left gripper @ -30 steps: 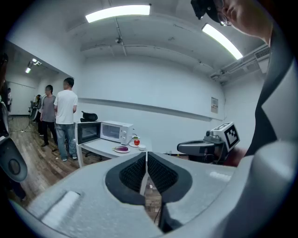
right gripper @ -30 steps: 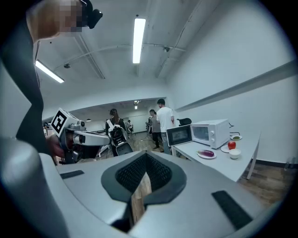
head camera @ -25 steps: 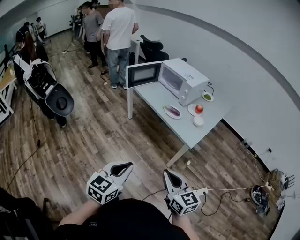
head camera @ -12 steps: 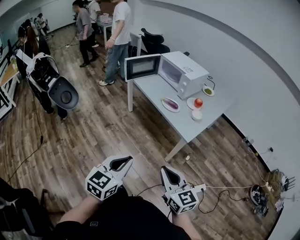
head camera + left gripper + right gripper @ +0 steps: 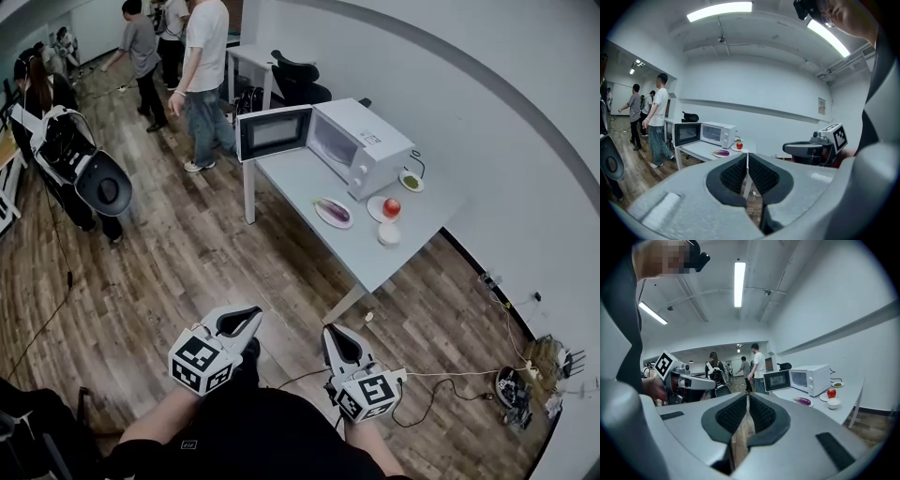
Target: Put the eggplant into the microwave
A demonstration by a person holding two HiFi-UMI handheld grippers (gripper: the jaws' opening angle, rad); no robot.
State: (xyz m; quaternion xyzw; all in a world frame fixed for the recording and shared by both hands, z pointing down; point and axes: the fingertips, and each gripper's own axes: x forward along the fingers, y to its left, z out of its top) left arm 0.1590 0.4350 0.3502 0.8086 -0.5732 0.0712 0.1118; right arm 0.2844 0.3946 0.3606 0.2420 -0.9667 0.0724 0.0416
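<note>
Both tools are closed on nothing, ribbed black pads pressed together: the left tool [image 5: 239, 321] and the right tool [image 5: 336, 342], each bearing a cube with black-and-white square markers, hang over plank wood floor [image 5: 187, 262], well apart from the grey bench [image 5: 295, 183]. On the bench the purple eggplant [image 5: 335, 210] lies on an oval plate [image 5: 322, 218] in front of the white microwave [image 5: 366, 141], whose door [image 5: 274, 132] hangs open. Near it are a red fruit [image 5: 392, 206] and a white bowl [image 5: 388, 233]; people [image 5: 202, 66] stand beyond.
</note>
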